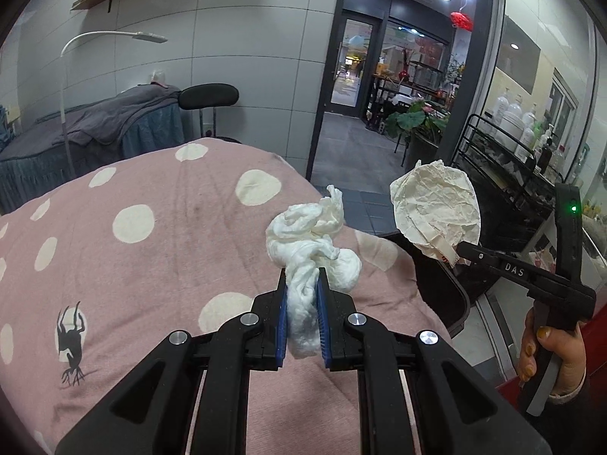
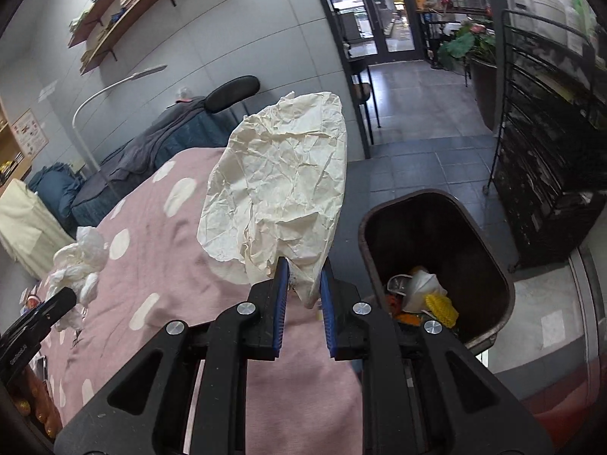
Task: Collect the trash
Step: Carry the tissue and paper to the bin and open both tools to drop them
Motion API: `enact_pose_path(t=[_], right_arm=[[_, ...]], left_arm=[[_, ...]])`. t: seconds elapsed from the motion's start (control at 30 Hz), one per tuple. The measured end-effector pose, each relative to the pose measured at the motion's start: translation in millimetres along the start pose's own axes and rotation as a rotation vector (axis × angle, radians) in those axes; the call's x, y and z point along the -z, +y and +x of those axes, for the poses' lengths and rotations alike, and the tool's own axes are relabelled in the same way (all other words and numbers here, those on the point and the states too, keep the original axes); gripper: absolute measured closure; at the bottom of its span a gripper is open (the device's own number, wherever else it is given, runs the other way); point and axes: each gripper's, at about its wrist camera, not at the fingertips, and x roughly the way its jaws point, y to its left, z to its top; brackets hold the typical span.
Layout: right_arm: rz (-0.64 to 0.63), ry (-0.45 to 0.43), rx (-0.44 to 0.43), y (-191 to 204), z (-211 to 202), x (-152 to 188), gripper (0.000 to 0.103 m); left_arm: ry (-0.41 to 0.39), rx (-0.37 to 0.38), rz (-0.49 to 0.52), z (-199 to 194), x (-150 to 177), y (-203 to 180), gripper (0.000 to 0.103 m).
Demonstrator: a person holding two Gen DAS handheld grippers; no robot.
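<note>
Left gripper (image 1: 301, 295): clenched on a twisted wad of white tissue (image 1: 311, 235); the blue pads press its lower end from both sides, and the rest of the wad bulges up and out beyond the fingertips.
Right gripper (image 2: 303, 288): clenched on a crumpled cream paper sheet (image 2: 280, 185); the pads pinch its lower corner, and the sheet fans upward, wide and creased.
Wad of tissue, place: held in the air above the near right part of the pink bed cover (image 1: 132, 246), not touching it as far as the left wrist view shows.
Paper sheet, place: held up over the right edge of the bed, just left of the bin's mouth in the right wrist view.
Right hand (image 1: 550, 356): seen in the left wrist view at the far right, wrapped around the gripper's handle.
Bin (image 2: 489, 235): dark, open-topped, standing on the tiled floor to the right of the bed; white, yellow and orange scraps lie at its bottom.
Bed cover: pink with large pale dots and a small black animal print near the left.
Black wire rack (image 2: 546, 151): right of the bin, against the glass wall.
Second bed (image 1: 95, 129): far left, draped in grey, with a white floor lamp (image 1: 114, 38) arching over it.
Wall shelves (image 2: 125, 11): far left, high up, loaded with books.
</note>
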Motion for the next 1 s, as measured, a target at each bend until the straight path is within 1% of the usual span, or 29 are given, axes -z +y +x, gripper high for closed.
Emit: enact_pose_path(t=[0.07, 0.17, 0.27, 0.33, 0.43, 0.53, 0.57, 0.6, 0.67, 0.73, 0.8, 0.9, 1.0], right_arm=[[0.047, 0.013, 0.029, -27, 3, 5, 0.085], [0.101, 0.03, 0.114, -65, 22, 9, 0.085], [0.186, 0.083, 0.138, -102, 46, 16, 0.085], [0.206, 0.113, 0.182, -114, 66, 22, 0.085], [0.239, 0.167, 0.219, -132, 94, 29, 0.085], [0.268, 0.201, 0.252, -148, 117, 37, 0.084], [0.282, 0.218, 0.244, -153, 125, 40, 0.083], [0.299, 0.237, 0.229, -157, 133, 41, 0.076], [0.337, 0.253, 0.225, -163, 142, 48, 0.068], [0.353, 0.246, 0.236, -163, 140, 53, 0.048], [0.364, 0.233, 0.241, -161, 134, 57, 0.045], [0.346, 0.226, 0.234, -153, 122, 61, 0.045], [0.332, 0.203, 0.231, -146, 100, 64, 0.044]], left_arm=[[-0.001, 0.012, 0.018, 4, -1, -9, 0.09], [0.011, 0.039, 0.031, 12, -3, -19, 0.09], [0.024, 0.057, 0.042, 18, -3, -26, 0.09], [0.029, 0.061, 0.055, 21, -4, -31, 0.09], [0.037, 0.068, 0.069, 25, -7, -36, 0.09], [0.047, 0.079, 0.081, 30, -6, -44, 0.09], [0.05, 0.084, 0.086, 32, -7, -47, 0.09], [0.054, 0.09, 0.09, 34, -6, -50, 0.09], [0.069, 0.108, 0.098, 39, -8, -56, 0.09], [0.081, 0.122, 0.11, 44, -8, -63, 0.09], [0.087, 0.14, 0.127, 48, -9, -72, 0.09], [0.102, 0.177, 0.154, 58, -14, -90, 0.09], [0.12, 0.217, 0.183, 69, -18, -110, 0.09]])
